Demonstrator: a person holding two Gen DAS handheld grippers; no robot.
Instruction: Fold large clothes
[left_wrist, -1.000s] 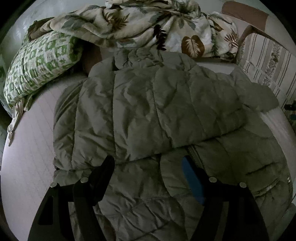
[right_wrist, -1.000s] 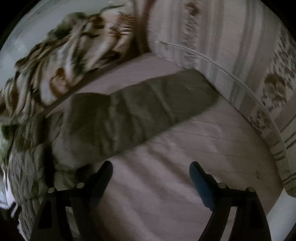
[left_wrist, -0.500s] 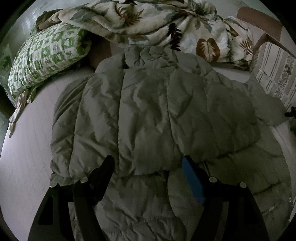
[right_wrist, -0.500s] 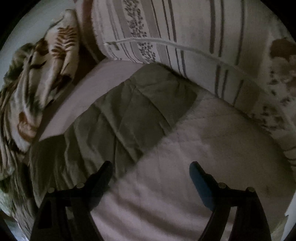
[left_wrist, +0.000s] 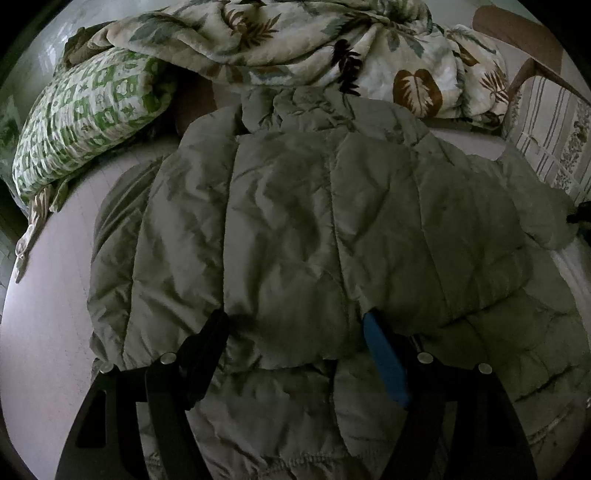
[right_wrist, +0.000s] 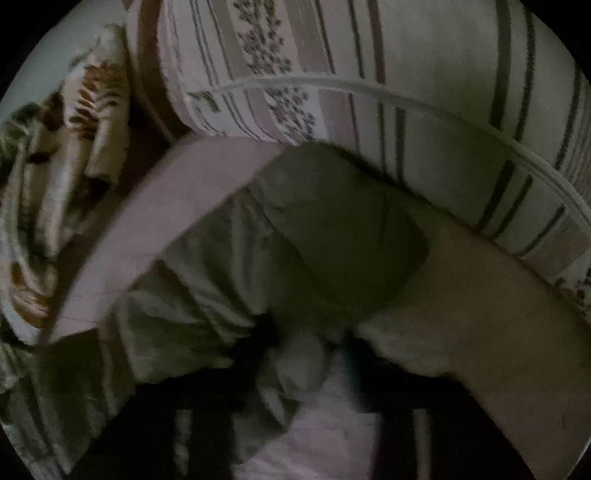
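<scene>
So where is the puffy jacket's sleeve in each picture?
Left wrist view: the jacket's sleeve sticks out at the right edge, toward the striped cushion.
Right wrist view: the sleeve fills the middle, just below the same striped cushion.
Shared landmark: the striped cushion.

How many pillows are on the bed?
2. The green-and-white patterned pillow lies far left by the olive quilted jacket; the striped floral pillow sits far right. The leaf-print blanket may hide more.
</scene>
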